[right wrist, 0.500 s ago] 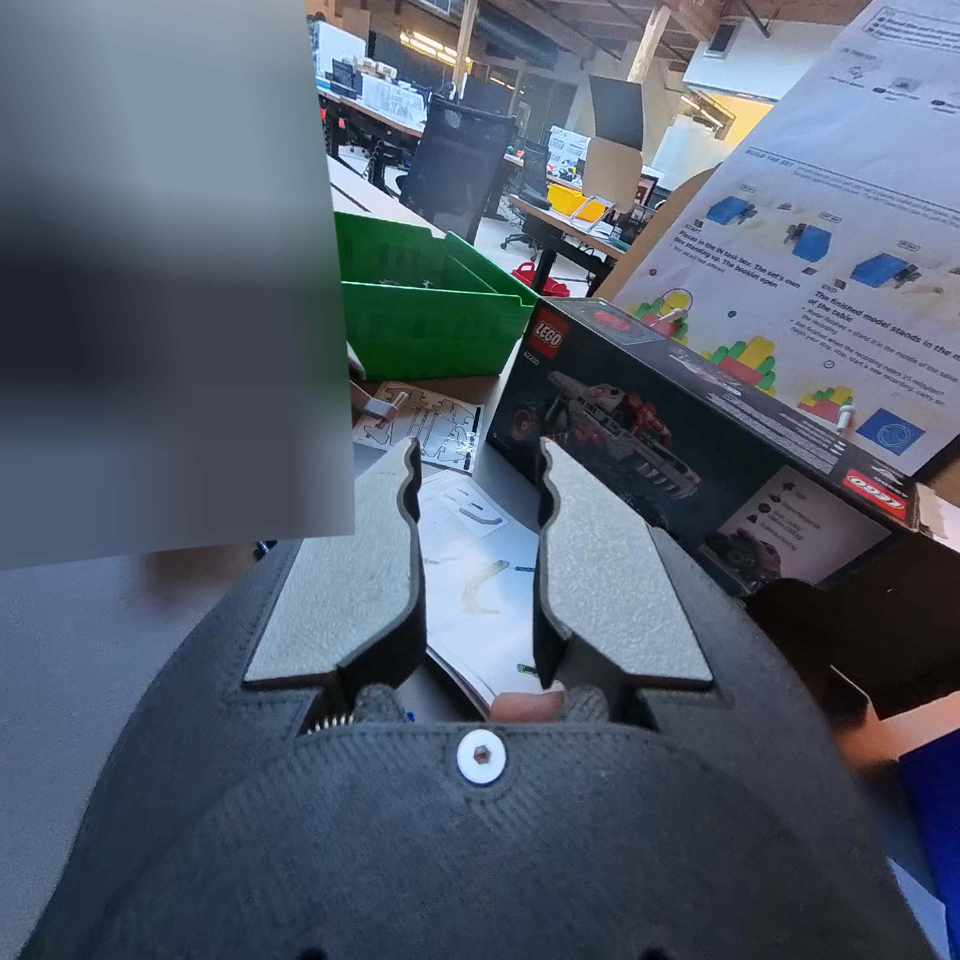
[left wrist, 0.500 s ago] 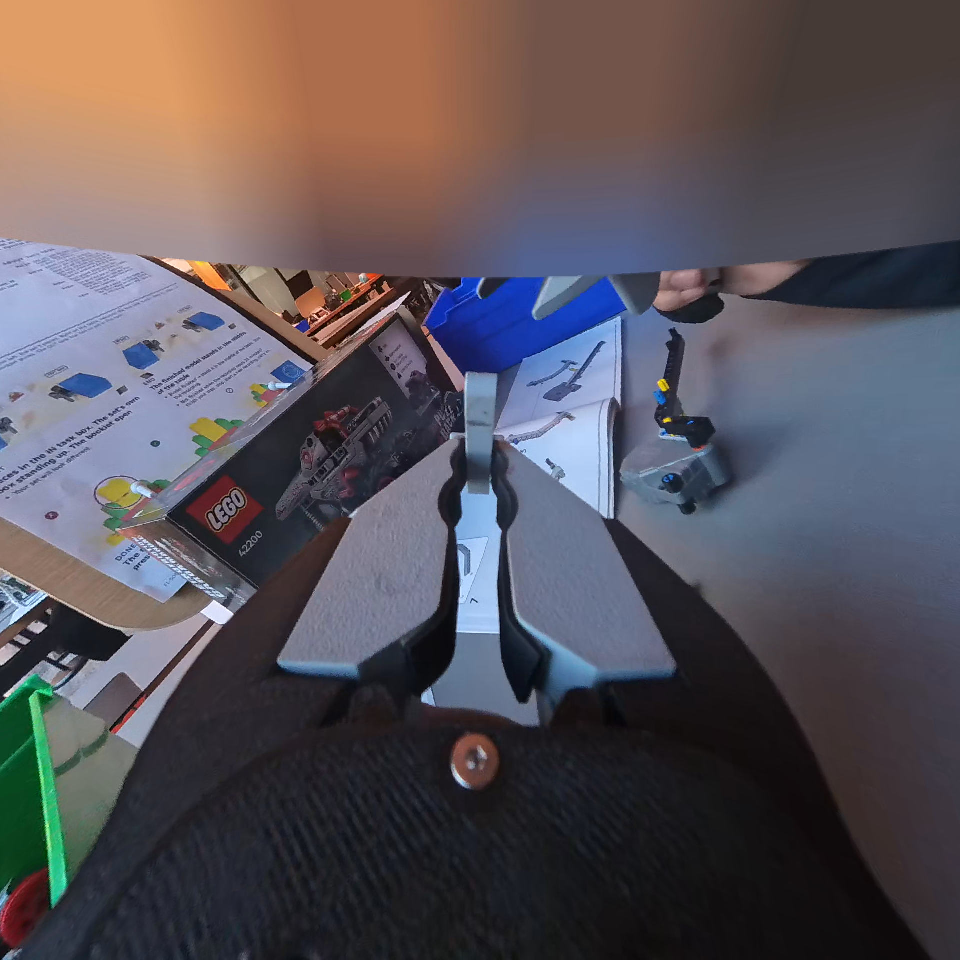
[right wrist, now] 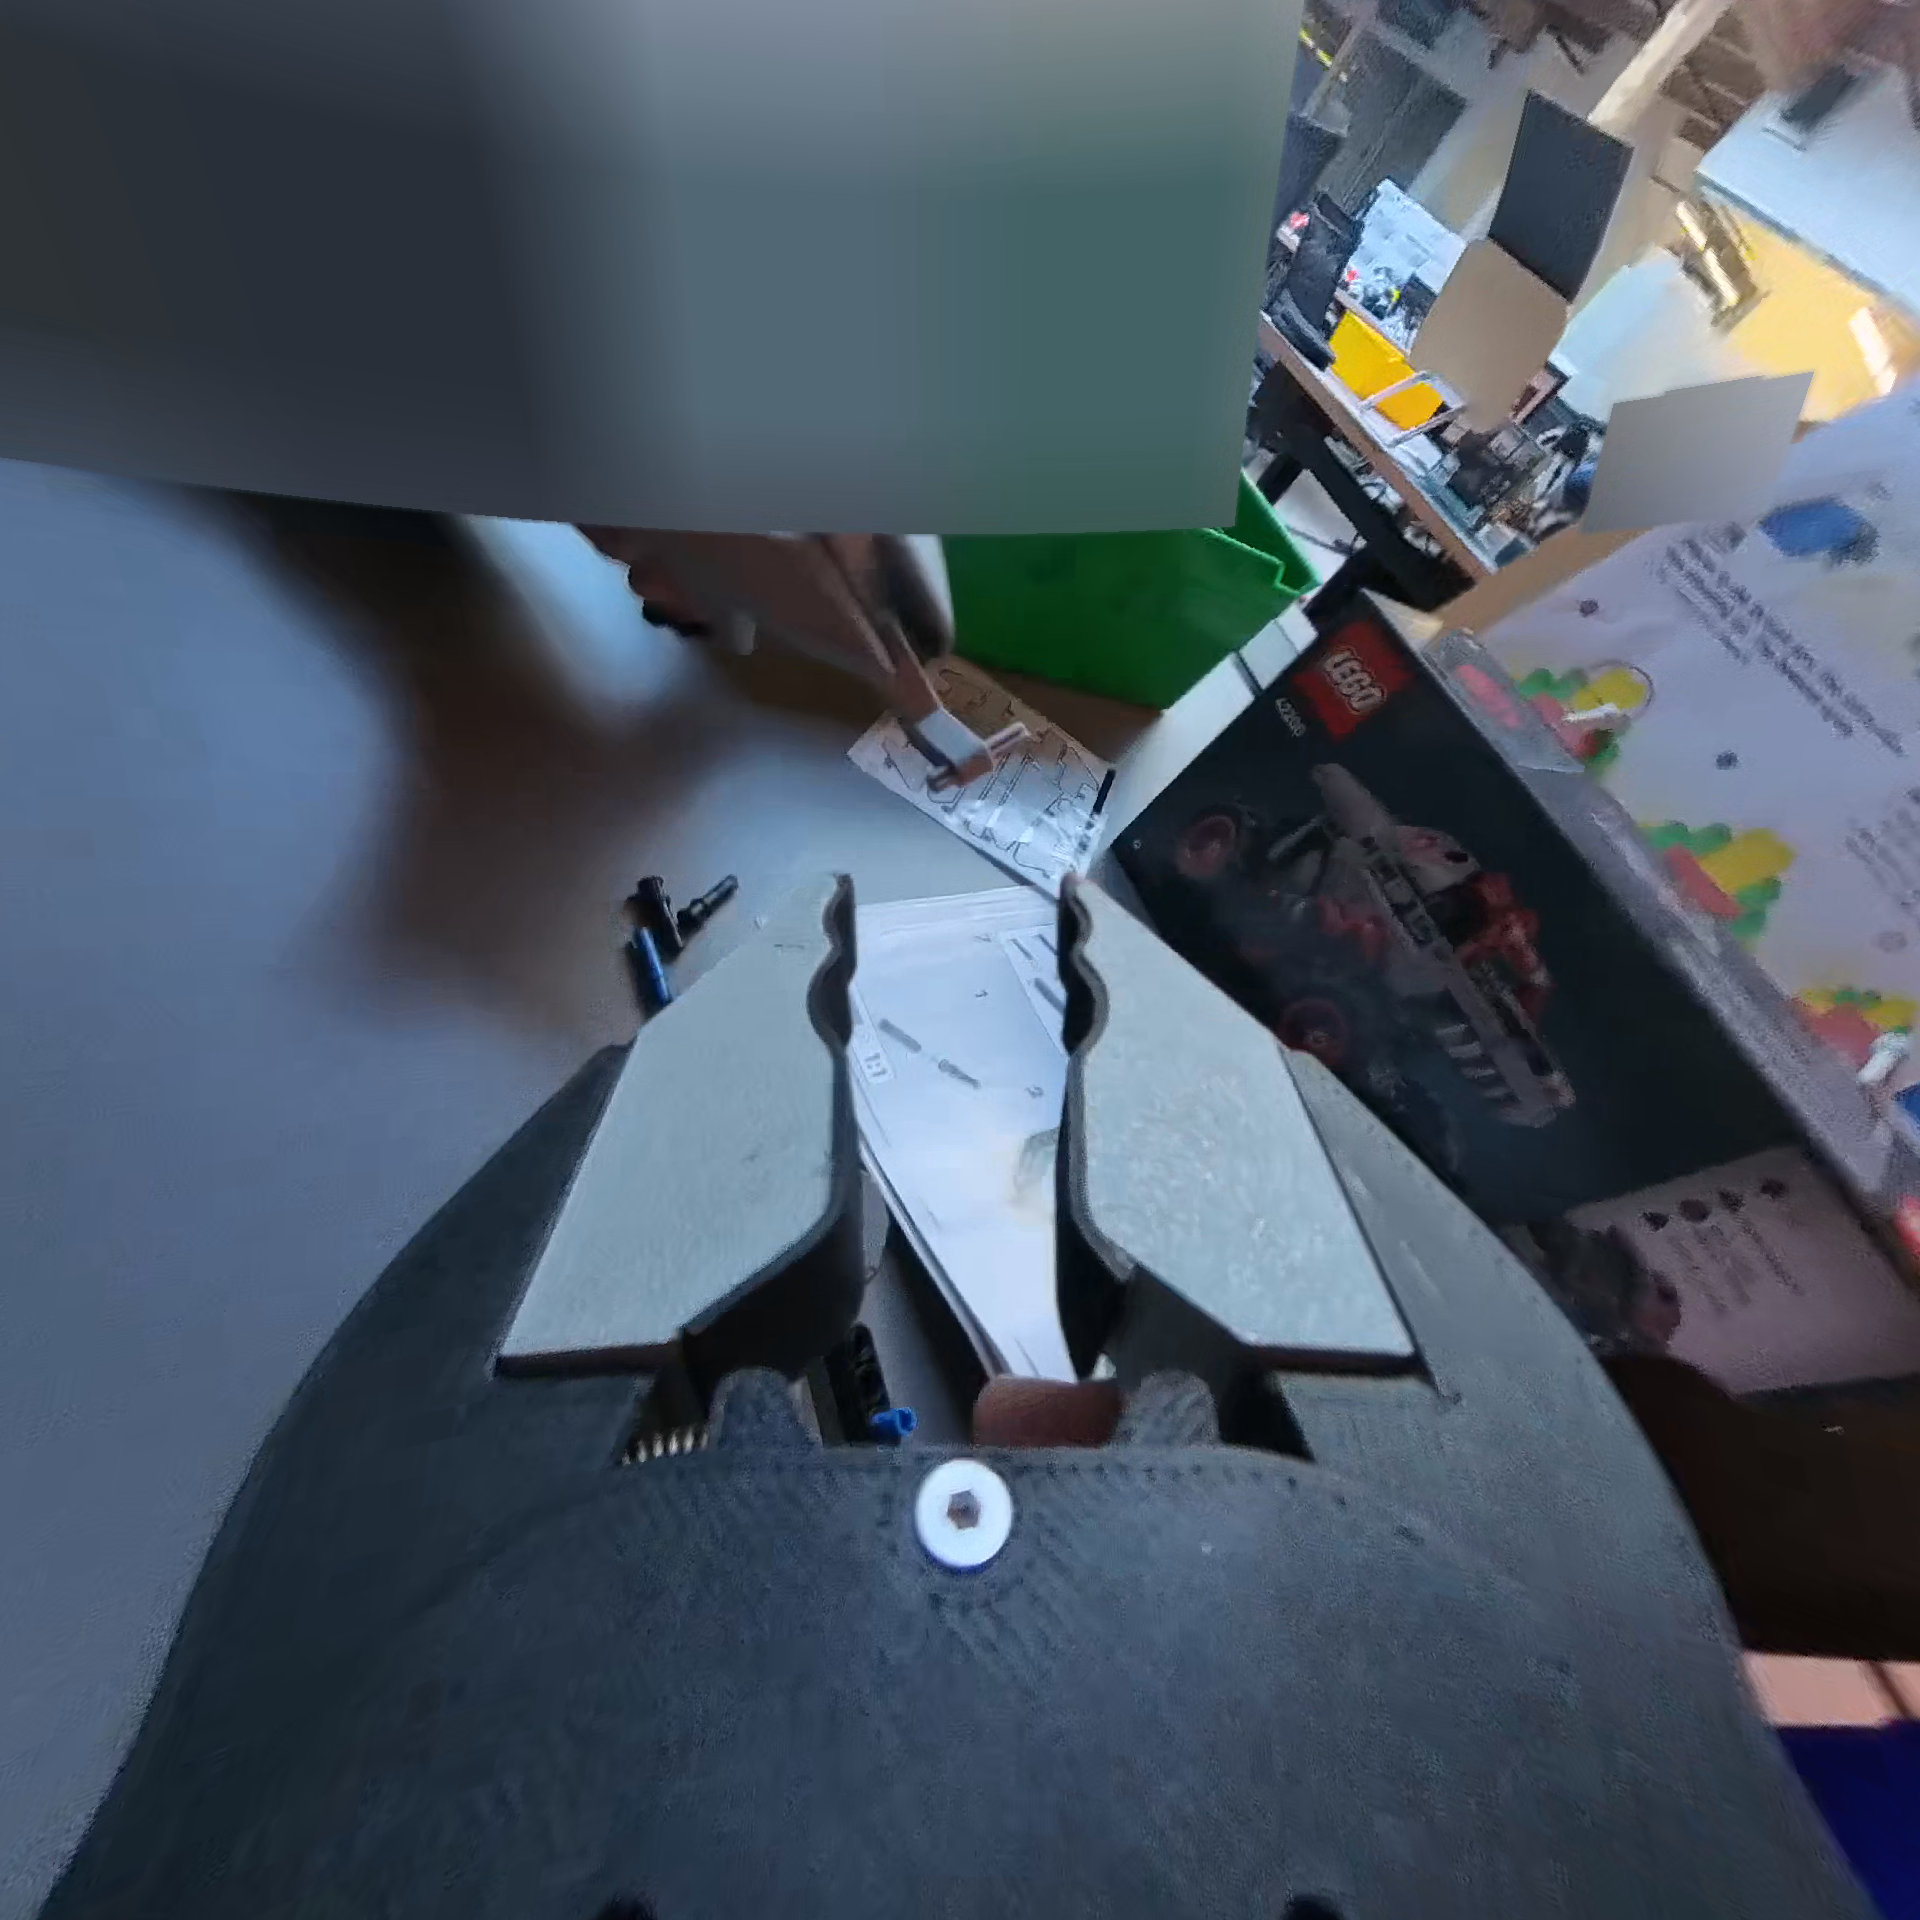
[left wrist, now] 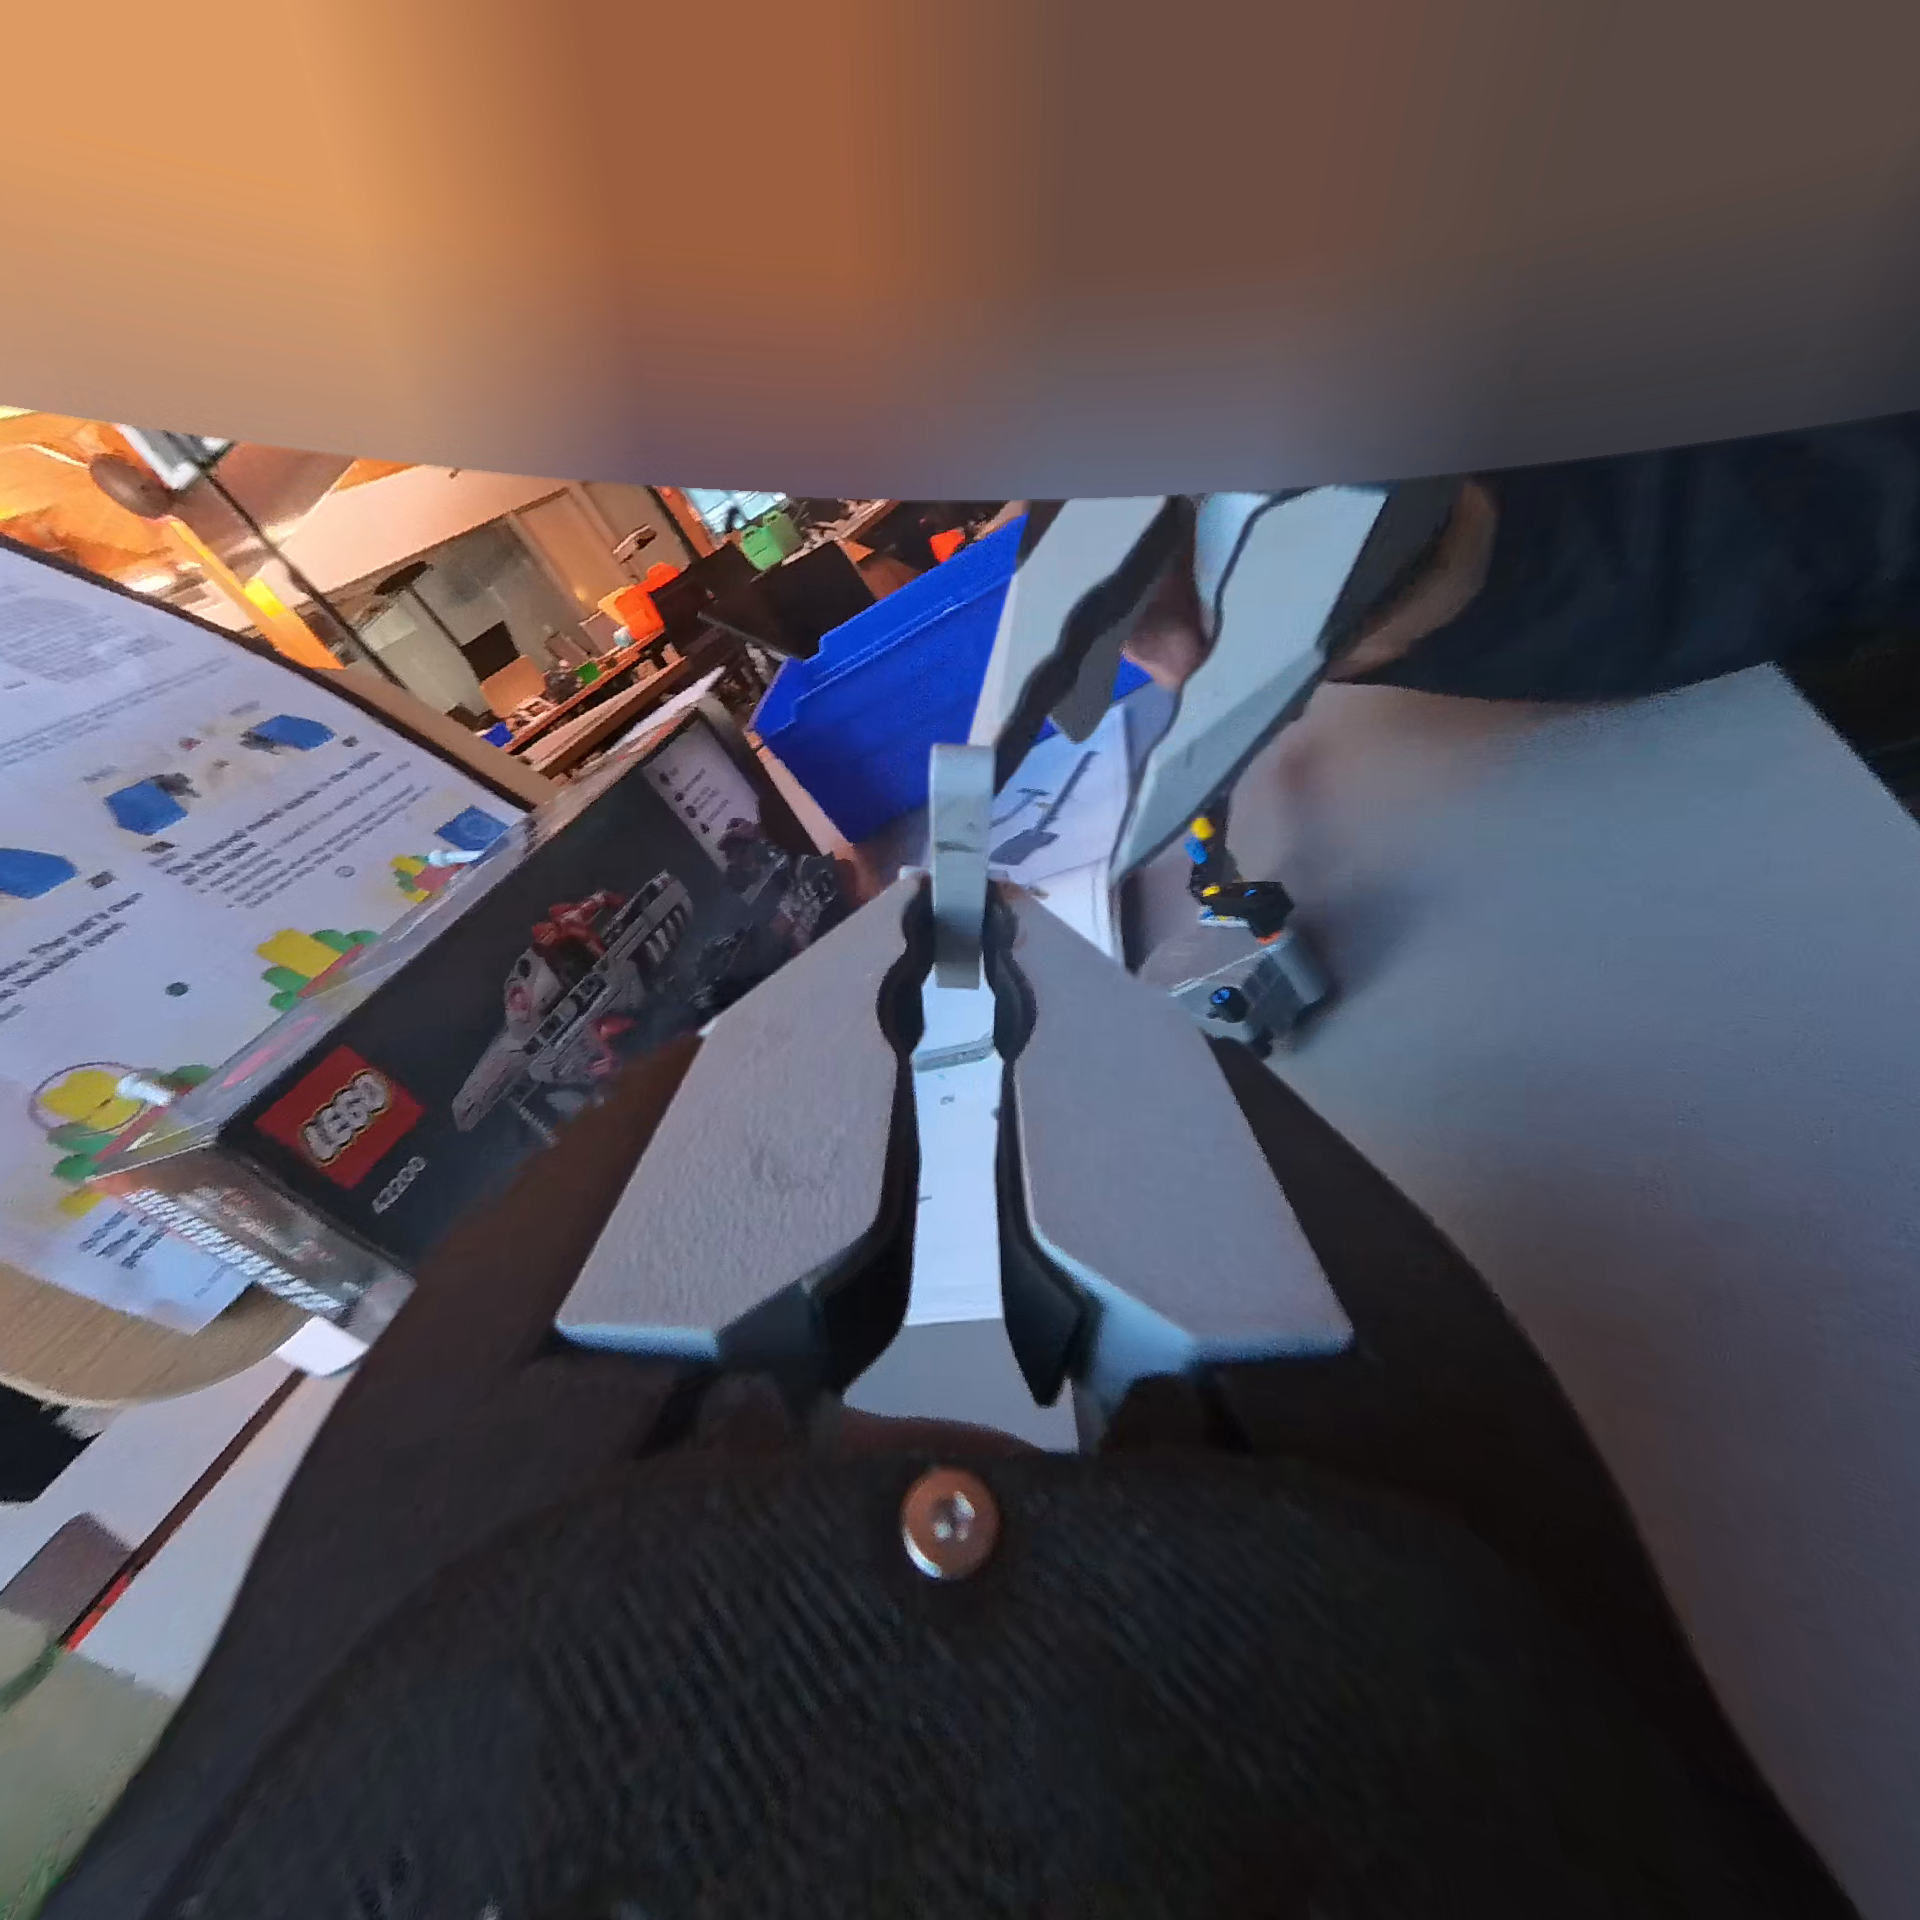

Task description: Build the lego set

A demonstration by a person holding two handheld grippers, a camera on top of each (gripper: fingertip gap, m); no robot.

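Observation:
My left gripper is shut on a flat grey lego beam that sticks up from its tips, above the open instruction booklet. A partly built grey model with a black arm stands on the grey table to its right. My right gripper is open and empty above the booklet. It also shows in the left wrist view, just beyond the beam. The left gripper shows far off in the right wrist view, holding the beam. Loose black and blue pins lie left of the right gripper.
A black lego box stands beside the booklet, with a printed poster sheet behind it. A blue bin and a green bin stand at the table's ends. A sticker sheet lies near the green bin. One gripper's finger ends stand about 4 cm off the other's.
The right gripper has moved toward the left gripper and tilted down to the table; it now looms close behind the beam. The left gripper still holds the beam.

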